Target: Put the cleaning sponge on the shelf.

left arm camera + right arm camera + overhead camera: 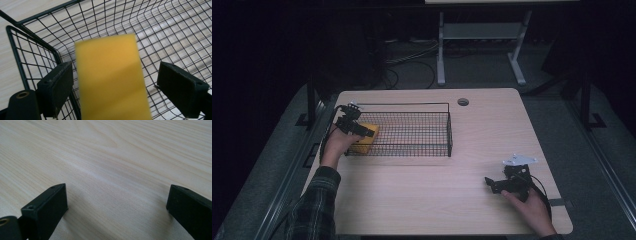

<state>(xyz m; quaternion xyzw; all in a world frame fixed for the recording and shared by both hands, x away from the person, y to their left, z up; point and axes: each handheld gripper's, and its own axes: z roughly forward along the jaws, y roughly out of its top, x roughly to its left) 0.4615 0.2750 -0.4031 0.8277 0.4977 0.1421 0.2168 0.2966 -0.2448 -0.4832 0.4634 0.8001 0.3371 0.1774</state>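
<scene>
One yellow sponge block (112,80) sits at the left end of the wire basket (412,145), close to the table's (492,145) left edge, between the left gripper's (113,86) spread jaws with a gap on each side, so nothing presses it. It looks light, soft and squashy, probably best pinched gently across its flat faces. Near the table's right front corner, the right gripper (117,205) rests with jaws apart, empty

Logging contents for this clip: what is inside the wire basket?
One yellow sponge at the wire basket's left end, between the open left gripper. The floor beneath it is covered.
</scene>
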